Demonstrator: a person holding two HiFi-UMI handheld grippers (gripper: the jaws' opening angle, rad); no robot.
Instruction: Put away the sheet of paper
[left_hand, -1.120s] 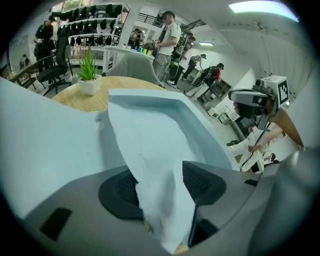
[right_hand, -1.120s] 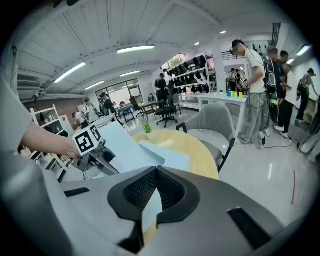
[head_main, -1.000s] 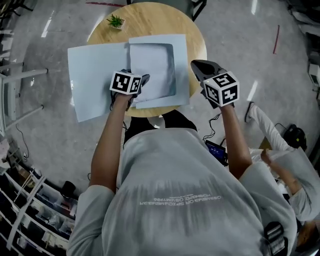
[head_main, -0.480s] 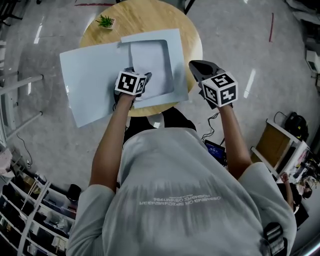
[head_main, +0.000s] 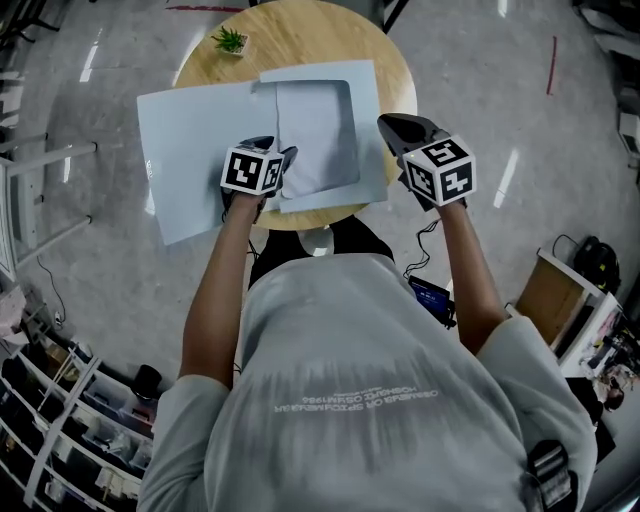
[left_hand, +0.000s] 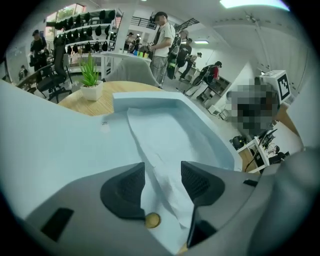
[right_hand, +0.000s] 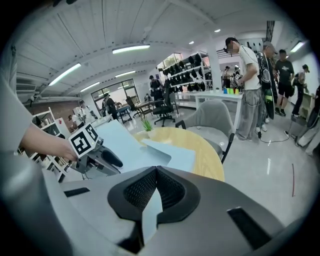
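Sheet of paper (head_main: 315, 135): lies on right half of open pale-blue folder (head_main: 195, 150), on round wooden table (head_main: 300, 35).
Left gripper (left_hand: 162, 184): jaws apart, just closed a little; near edge of paper between them, pads not pressing.
Right gripper (right_hand: 156, 175): jaws closed on folder's right edge.
Potted plant (head_main: 231, 42): far rim of table.

Round wooden table (head_main: 300, 40) on glossy grey floor (head_main: 480, 60), shelving (head_main: 60, 430) nearby.

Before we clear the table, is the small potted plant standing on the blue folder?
No, the potted plant stands on the bare wooden table, beyond the far edge of the folder.
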